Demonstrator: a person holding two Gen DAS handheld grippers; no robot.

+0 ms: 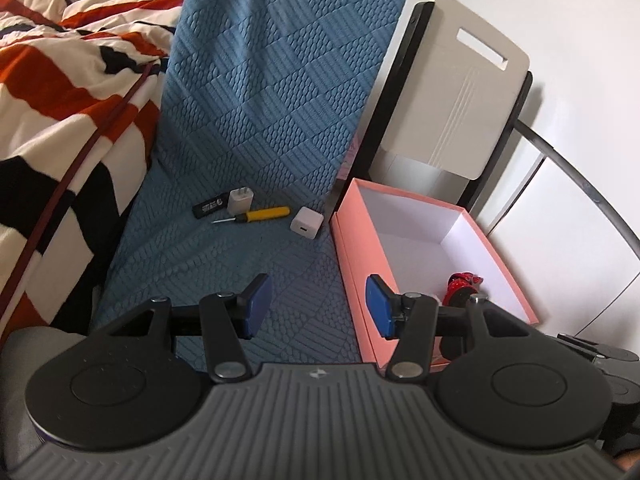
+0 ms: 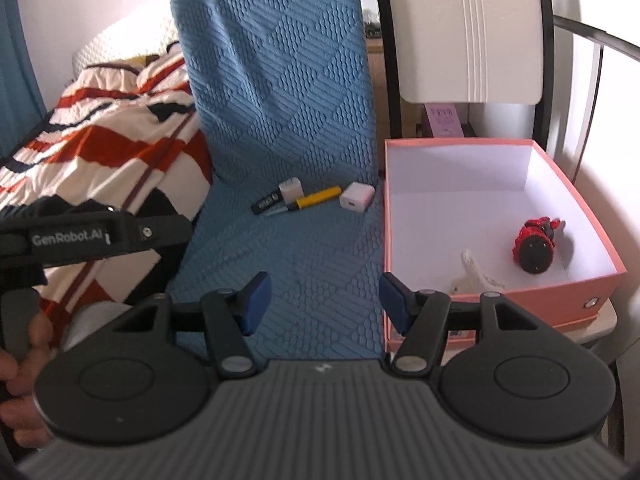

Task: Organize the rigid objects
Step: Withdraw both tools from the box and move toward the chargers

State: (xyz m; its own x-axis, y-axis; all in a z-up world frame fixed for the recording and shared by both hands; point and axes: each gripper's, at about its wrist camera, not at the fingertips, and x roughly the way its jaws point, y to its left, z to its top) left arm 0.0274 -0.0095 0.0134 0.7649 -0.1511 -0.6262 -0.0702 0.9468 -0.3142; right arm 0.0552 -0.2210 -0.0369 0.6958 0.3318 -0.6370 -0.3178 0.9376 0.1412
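Right wrist view: my right gripper (image 2: pixel 320 304) and left gripper (image 1: pixel 318 306), both spread, empty. Yellow screwdriver (image 2: pixel 314 199), two white chargers (image 2: pixel 357 197), black stick (image 2: pixel 266 202) on blue mat (image 2: pixel 280 120), beside pink box (image 2: pixel 568 292).

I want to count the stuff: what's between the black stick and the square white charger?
The yellow-handled screwdriver and a white plug lie between the black stick and square charger, clearest in the right wrist view.

In the left wrist view the right finger (image 1: pixel 380 312) of the left tool hides part of the red toy (image 1: pixel 462 286). The pale object (image 2: pixel 474 276) in the pink box (image 2: pixel 560 292) is blurred, perhaps cloth. Print on the black stick (image 2: pixel 266 203) is too small to read.
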